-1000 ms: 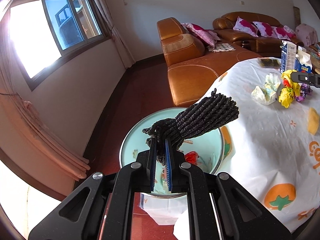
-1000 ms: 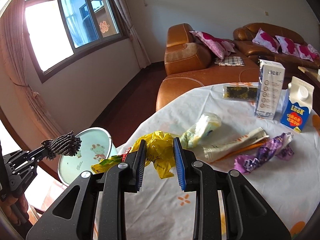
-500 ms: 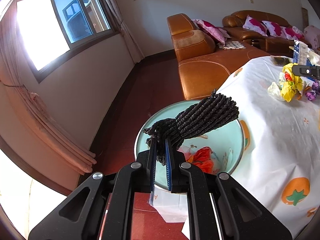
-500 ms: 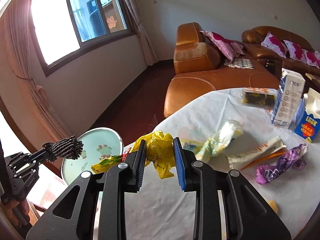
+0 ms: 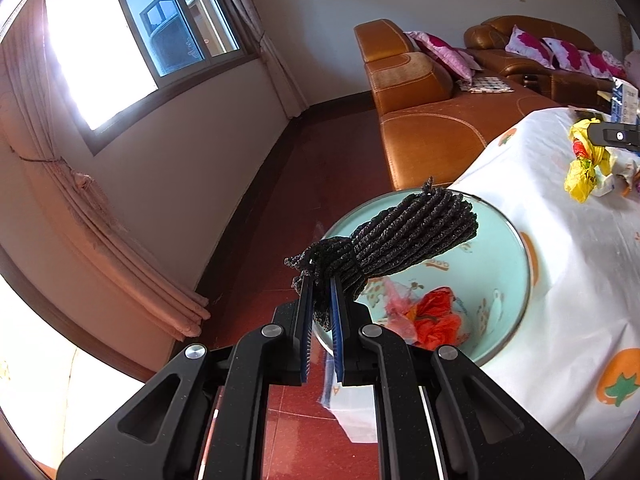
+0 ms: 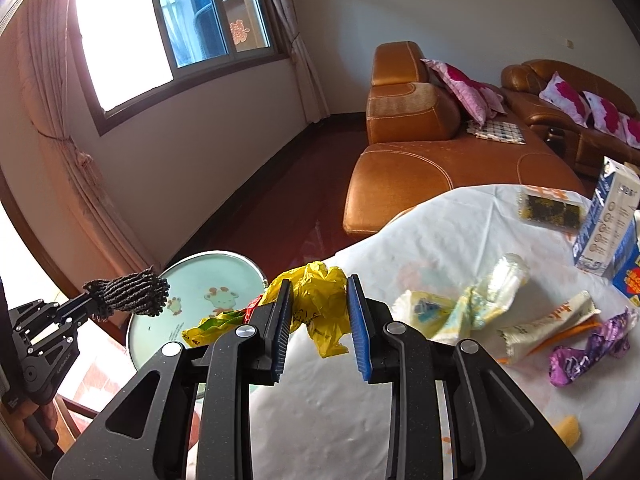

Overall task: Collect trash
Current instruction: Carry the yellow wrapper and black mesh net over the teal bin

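My left tongs are clamped nearly shut on the knotted end of a dark corded bundle, which hangs right over the pale green bin beside the tabletop. Red and pink plastic scraps lie at the bottom of it. My right tongs are narrowed on a crumpled yellow wrapper, pinched between the blue pads above the tabletop edge, short of the bin. To do this well, I reckon I should let the bundle go only with its free end inside the rim, since it sticks out sideways and could catch the edge. Then bring the yellow wrapper over the opening before I part the pads; it's light and may cling. A purple wrapper and cartons wait behind.
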